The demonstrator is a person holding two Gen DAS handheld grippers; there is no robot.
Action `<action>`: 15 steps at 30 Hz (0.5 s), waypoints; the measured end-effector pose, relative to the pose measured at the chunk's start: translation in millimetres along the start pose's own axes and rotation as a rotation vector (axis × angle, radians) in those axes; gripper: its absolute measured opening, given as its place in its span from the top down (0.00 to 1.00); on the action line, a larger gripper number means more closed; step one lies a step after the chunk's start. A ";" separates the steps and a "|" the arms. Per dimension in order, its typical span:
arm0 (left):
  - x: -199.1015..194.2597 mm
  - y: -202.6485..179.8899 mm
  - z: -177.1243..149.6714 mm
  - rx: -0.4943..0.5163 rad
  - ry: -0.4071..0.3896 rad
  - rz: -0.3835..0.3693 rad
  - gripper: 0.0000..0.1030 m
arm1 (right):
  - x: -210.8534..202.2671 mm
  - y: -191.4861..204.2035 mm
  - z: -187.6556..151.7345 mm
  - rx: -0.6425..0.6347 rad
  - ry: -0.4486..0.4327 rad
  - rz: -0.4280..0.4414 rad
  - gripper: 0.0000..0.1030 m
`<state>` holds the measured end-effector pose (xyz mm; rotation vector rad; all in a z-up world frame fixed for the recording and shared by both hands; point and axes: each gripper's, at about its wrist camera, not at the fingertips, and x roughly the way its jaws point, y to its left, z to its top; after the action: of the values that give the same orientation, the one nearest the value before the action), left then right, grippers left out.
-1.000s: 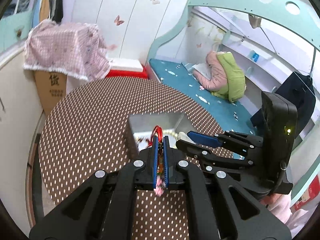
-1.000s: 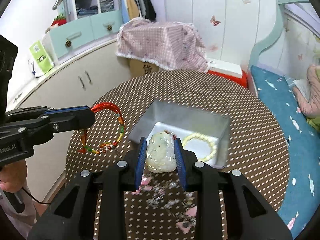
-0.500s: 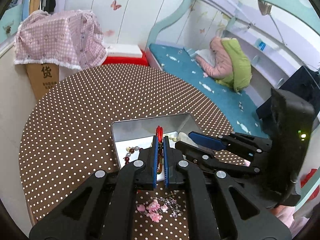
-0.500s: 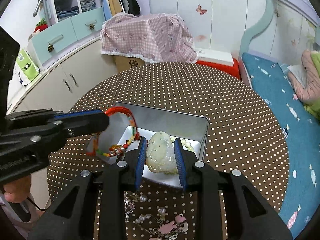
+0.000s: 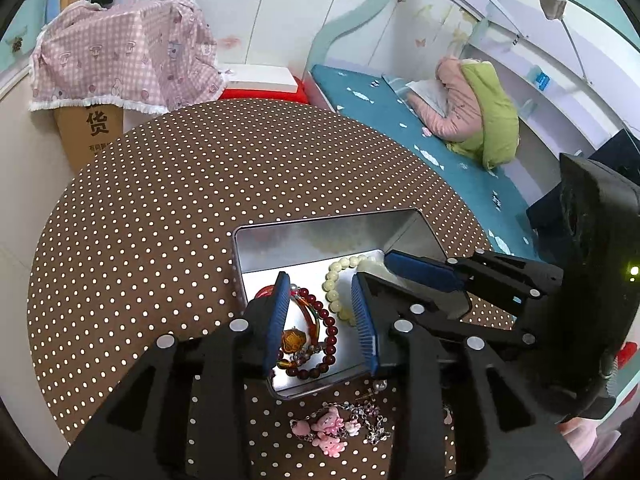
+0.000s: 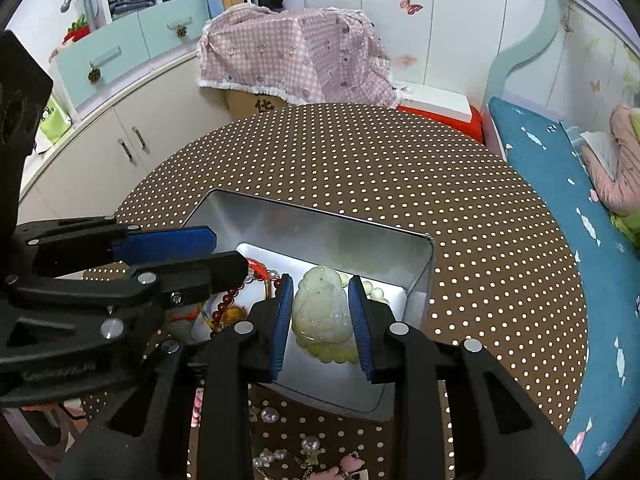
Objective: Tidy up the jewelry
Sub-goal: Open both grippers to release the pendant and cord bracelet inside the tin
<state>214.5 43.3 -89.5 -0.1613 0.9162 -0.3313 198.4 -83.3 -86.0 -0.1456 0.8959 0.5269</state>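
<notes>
A silver tin box (image 5: 320, 228) (image 6: 420, 256) sits on the dotted round table. My left gripper (image 5: 322, 312) is open over the box; the red cord bracelet (image 5: 308, 320) lies below it with a dark red bead bracelet (image 5: 330, 332) and a cream bead bracelet (image 5: 334, 280). My right gripper (image 6: 320, 312) is shut on a pale jade pendant (image 6: 320, 308) and holds it over the box's right half. A pink charm chain (image 5: 332, 428) lies on the table in front of the box.
The brown dotted table (image 5: 180, 200) drops off all round. A covered cardboard box (image 5: 120, 60) stands behind it, white cabinets (image 6: 120, 140) to the left, a blue bed (image 5: 400, 120) to the right.
My left gripper opened and let the red cord bracelet drop into the box. Both grippers came lower over the box. The right gripper still holds the pendant.
</notes>
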 end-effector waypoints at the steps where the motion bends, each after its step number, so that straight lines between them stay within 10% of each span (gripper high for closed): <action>1: -0.9 1.1 -0.8 0.000 -0.001 -0.003 0.68 | 1.2 0.8 -0.2 -0.002 0.003 -0.002 0.74; 15: -11.4 1.4 -8.3 0.002 -0.010 0.001 0.66 | -18.4 -6.6 -2.9 0.024 -0.029 -0.018 0.75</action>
<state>201.8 48.6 -86.3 -0.1602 0.9060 -0.3300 190.3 -96.9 -74.2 -0.1239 0.8717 0.5008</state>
